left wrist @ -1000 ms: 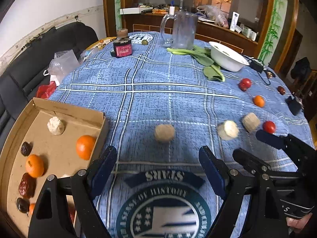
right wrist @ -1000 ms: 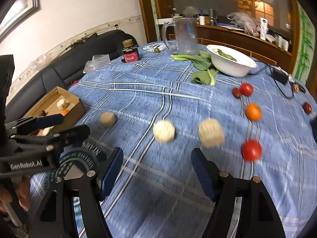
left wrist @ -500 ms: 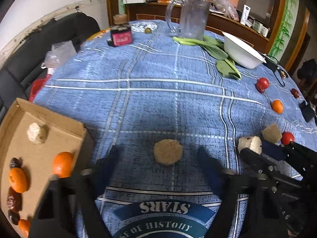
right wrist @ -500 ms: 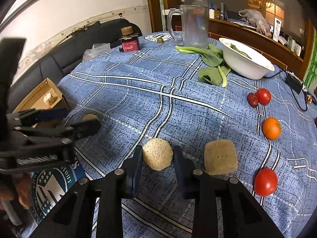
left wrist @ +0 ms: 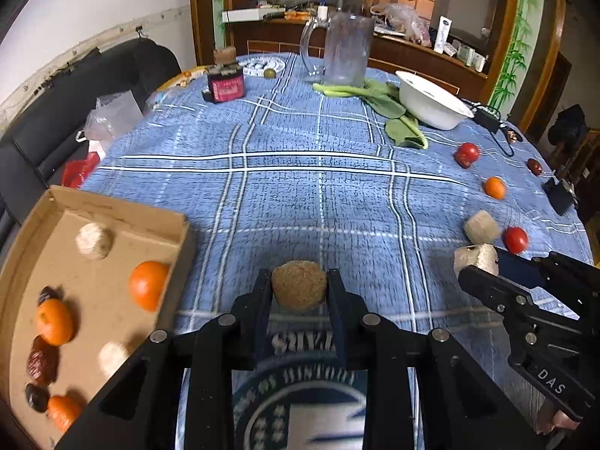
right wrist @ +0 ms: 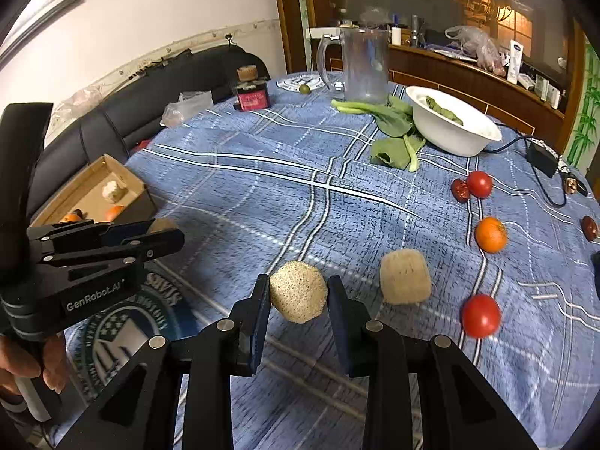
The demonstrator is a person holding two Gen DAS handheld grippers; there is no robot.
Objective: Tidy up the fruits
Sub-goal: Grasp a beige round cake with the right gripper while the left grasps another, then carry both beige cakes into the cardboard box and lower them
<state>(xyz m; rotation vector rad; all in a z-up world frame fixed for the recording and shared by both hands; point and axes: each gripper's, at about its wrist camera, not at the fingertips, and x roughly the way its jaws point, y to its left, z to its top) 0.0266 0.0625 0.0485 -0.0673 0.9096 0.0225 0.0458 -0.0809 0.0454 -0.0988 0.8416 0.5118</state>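
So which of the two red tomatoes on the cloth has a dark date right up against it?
The far tomato near the white bowl; a date touches it. The near tomato sits alone.

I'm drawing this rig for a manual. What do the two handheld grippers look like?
Both are black, angular, with silver rivets at the joints. The left gripper and right gripper have flat dark-blue pads on their fingers. White lettering on the left one's side reads GenRobot.AI. No cables or sleeves show.
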